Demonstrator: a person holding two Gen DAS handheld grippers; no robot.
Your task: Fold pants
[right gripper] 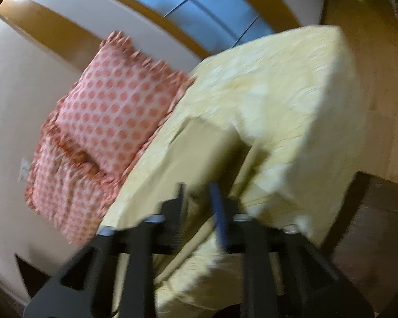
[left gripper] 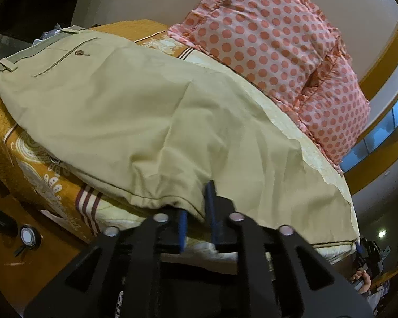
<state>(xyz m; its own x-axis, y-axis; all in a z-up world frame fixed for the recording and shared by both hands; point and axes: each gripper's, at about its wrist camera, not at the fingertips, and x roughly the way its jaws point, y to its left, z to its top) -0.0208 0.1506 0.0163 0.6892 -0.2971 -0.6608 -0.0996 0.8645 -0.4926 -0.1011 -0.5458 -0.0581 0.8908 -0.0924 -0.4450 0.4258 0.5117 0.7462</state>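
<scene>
gripping the hem of the pants (left gripper: 135,111) spread on the bed (left gripper: 26,143), my left tool (left gripper: 196,212) pinches fabric; right tool (right gripper: 199,212) looks clamped on cloth too. next, i'd carry hems toward the waistband, upper left.

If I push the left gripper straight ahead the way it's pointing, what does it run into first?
The pants. The left gripper sits at their near edge on the bed, cloth bunched between its fingers, so going on would likely just shove the fabric toward the waistband. The polka-dot pillow lies off to the right, out of line.
</scene>
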